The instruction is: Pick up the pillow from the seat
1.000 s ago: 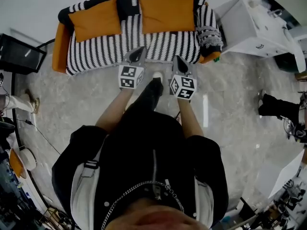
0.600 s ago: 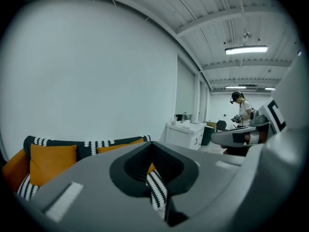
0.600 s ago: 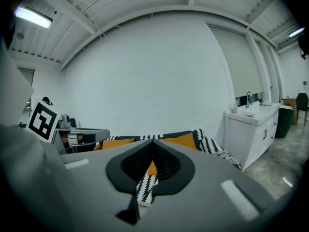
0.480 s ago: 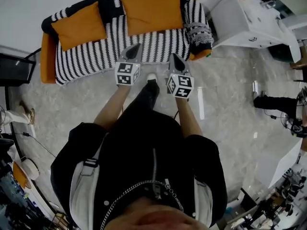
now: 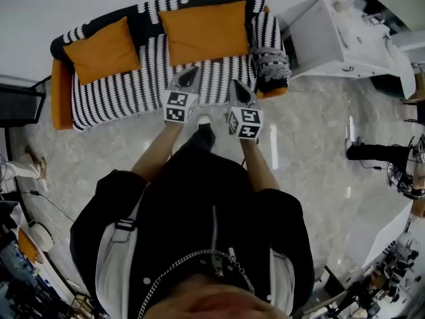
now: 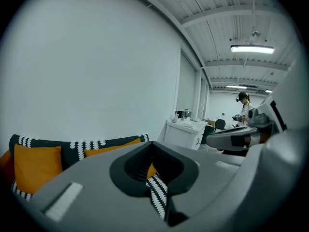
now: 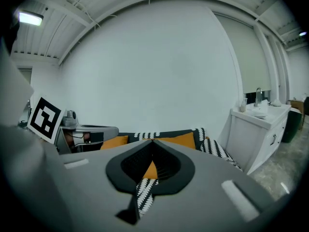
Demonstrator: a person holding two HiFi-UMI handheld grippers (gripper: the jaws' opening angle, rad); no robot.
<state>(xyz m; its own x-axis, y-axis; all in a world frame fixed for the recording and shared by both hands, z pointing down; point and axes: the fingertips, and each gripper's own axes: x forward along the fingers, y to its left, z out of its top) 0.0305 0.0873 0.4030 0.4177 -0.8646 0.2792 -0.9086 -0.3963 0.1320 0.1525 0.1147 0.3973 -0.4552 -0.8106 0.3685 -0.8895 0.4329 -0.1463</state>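
Note:
Two orange pillows lean on the back of a black-and-white striped sofa (image 5: 119, 88): a smaller left pillow (image 5: 103, 48) and a wider right pillow (image 5: 204, 30). My left gripper (image 5: 188, 77) is shut and empty, its tip over the seat's front edge just below the right pillow. My right gripper (image 5: 238, 93) is shut and empty too, at the seat's front edge further right. In the left gripper view the shut jaws (image 6: 153, 146) point at the sofa, with the left pillow (image 6: 36, 167) beside them. The right gripper view looks past the shut jaws (image 7: 153, 143) to the right pillow (image 7: 181, 140).
A grey patterned throw (image 5: 269, 62) hangs over the sofa's right arm. A white cabinet (image 5: 345, 38) stands to the right of the sofa. A dark screen (image 5: 20, 105) sits at the left. Another person's legs (image 5: 372, 153) stand on the marble floor at the right.
The person has stepped toward the sofa, and both grippers now reach its front edge. Both stayed shut and empty.

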